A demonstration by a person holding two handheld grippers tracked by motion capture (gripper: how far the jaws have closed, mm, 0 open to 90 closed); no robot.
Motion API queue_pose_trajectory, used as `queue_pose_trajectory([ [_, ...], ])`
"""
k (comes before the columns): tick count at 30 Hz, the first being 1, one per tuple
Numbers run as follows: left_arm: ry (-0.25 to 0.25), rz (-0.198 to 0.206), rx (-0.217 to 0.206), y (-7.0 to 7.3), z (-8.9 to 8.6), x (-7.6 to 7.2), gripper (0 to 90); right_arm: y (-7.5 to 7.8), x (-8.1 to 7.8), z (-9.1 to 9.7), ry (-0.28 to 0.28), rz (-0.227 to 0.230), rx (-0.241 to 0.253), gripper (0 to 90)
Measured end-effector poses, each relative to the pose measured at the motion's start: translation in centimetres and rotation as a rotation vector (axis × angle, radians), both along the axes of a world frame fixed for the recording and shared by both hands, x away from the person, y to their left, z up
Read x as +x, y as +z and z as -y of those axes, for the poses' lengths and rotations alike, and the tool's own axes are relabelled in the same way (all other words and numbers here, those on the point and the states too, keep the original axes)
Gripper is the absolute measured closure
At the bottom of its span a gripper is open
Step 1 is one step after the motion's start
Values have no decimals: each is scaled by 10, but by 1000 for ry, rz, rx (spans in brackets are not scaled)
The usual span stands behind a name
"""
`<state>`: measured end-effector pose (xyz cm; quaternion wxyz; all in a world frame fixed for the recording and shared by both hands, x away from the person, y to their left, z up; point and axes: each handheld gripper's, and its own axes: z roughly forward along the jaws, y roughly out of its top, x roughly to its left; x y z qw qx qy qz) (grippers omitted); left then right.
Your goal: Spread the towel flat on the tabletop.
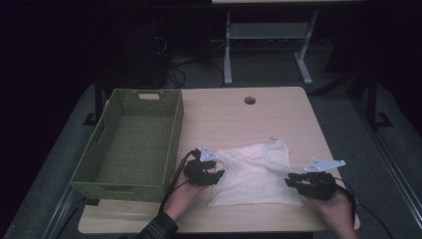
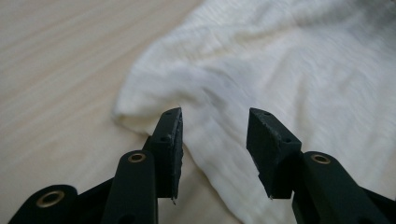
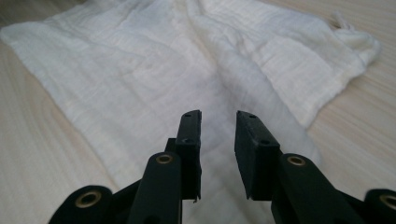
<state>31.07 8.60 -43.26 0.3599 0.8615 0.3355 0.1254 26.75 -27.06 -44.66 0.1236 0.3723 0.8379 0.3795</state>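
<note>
Lying flat on the pale wood-grain table (image 1: pixel 234 114), the white cloth (image 1: pixel 256 172) spreads between the two hand-held grippers, its far right corner bunched into a small knot of loose threads. No brand, label or writing can be read on anything. Seen from the high view, a green woven basket (image 1: pixel 130 144) stands on the table's left part, just beside the cloth's left edge, rectangular with a handle slot in its far wall, and a round cable hole (image 1: pixel 250 100) sits near the table's far edge. That view also shows the left gripper (image 1: pixel 211 175) at the cloth's left edge and the right gripper (image 1: pixel 297 180) at its near right corner, each with a grey three-cornered plate on top. The left gripper view brings out the cloth's fine crinkled weave and a rounded, folded edge; its black jaws stand moderately wide, over the cloth, pinching nothing. The right gripper view shows soft creases running along the fabric; its jaws stand narrower, a small gap between the ridged pads, also clamping nothing.
</note>
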Motion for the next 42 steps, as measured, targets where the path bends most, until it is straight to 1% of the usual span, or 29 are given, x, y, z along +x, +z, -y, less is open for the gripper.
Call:
queue_pose_trajectory([
  [4, 32, 15, 10, 0, 3, 18, 552, -2, 10, -7, 8, -3, -1, 708],
  [5, 45, 17, -4, -1, 4, 22, 546, -3, 12, -7, 8, -7, -4, 704],
  [6, 49, 15, -3, -1, 4, 26, 544, -4, 13, -8, 10, -3, -3, 703],
  [10, 78, 26, -2, -2, 5, 42, 536, -6, 14, -9, 14, -10, -8, 703],
  [13, 92, 13, -17, -3, 5, 52, 536, -6, 14, -7, 8, -7, -2, 700],
  [14, 95, 11, -17, -4, 5, 55, 538, -6, 13, -7, 6, -7, -1, 701],
  [17, 94, -14, -7, -10, 5, 60, 564, -6, 13, -7, 6, -8, -3, 700],
  [19, 85, -46, 0, -16, 5, 62, 603, -8, 13, -9, 11, -15, -7, 700],
  [20, 82, -59, -1, -18, 5, 62, 639, -9, 13, -10, 12, -22, -10, 700],
  [21, 72, -71, 1, -20, 5, 63, 701, -10, 14, -10, 14, -23, -16, 700],
  [22, 70, -73, 10, -20, 5, 62, 746, -11, 14, -10, 15, -26, -24, 701],
  [23, 69, -73, 10, -20, 5, 62, 812, -11, 13, -11, 14, -30, -25, 701],
  [24, 68, -71, -1, -19, 5, 62, 856, -11, 13, -10, 12, -31, -25, 701],
  [25, 67, -61, -1, -17, 4, 61, 871, -12, 13, -10, 17, -28, -28, 701],
  [27, 60, -34, -3, -11, 5, 58, 874, -11, 13, -9, 11, -33, -26, 701],
  [29, 46, 7, -10, -3, 7, 53, 874, -11, 12, -9, 8, -41, -25, 701],
  [30, 28, 35, -9, 1, 10, 50, 874, -11, 12, -8, 7, -40, -25, 701],
  [32, -17, 76, -14, 10, 16, 40, 874, -11, 12, -8, 7, -35, -23, 701],
  [33, -43, 92, -14, 14, 21, 35, 875, -11, 12, -7, 6, -35, -24, 700],
  [34, -68, 97, -19, 16, 26, 30, 874, -11, 12, -7, 4, -34, -21, 701],
  [35, -93, 98, -20, 17, 31, 24, 874, -11, 12, -6, 5, -29, -25, 700],
  [36, -120, 96, -18, 17, 37, 19, 874, -11, 11, -6, -7, -37, -19, 701],
  [38, -171, 82, -17, 14, 47, 10, 874, -11, 11, -4, -11, -32, -17, 701],
  [40, -211, 60, -17, 9, 57, 2, 874, -10, 10, -2, -11, -28, -22, 701],
  [42, -245, 38, 3, 1, 65, -4, 874, -11, 10, -1, -21, -30, -20, 701],
])
